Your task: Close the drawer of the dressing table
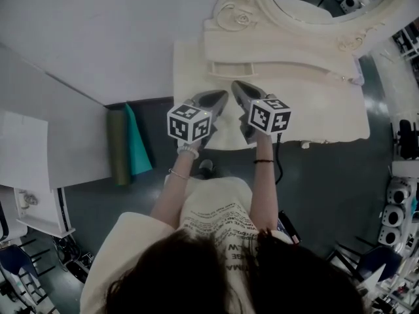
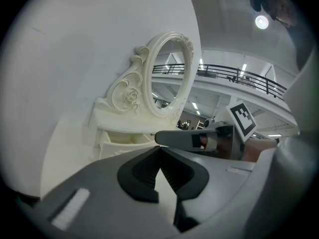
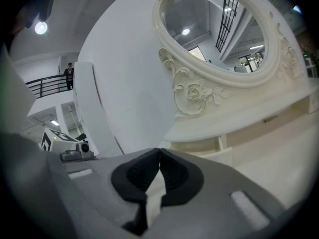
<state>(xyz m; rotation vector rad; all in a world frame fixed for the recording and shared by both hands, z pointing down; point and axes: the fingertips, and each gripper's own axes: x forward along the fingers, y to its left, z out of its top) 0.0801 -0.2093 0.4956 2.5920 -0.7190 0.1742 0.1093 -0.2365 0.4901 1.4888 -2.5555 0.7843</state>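
A cream dressing table (image 1: 327, 110) with an oval carved mirror (image 1: 314, 5) stands against the white wall. Its small upper drawer (image 1: 230, 69) is pulled out; the same drawer (image 2: 124, 138) shows in the left gripper view, and in the right gripper view (image 3: 212, 146) it sits under the mirror shelf. Both grippers hover over the tabletop just in front of the drawer, side by side. My left gripper (image 1: 222, 97) (image 2: 159, 151) is shut with nothing between its pads. My right gripper (image 1: 237, 87) (image 3: 159, 153) is also shut and holds nothing.
A dark green roll and a teal sheet (image 1: 129, 146) lean on the floor left of the table. White panels (image 1: 52, 136) stand further left. Machines and cables (image 1: 399, 201) crowd the floor at the right. The person stands close to the table's front edge.
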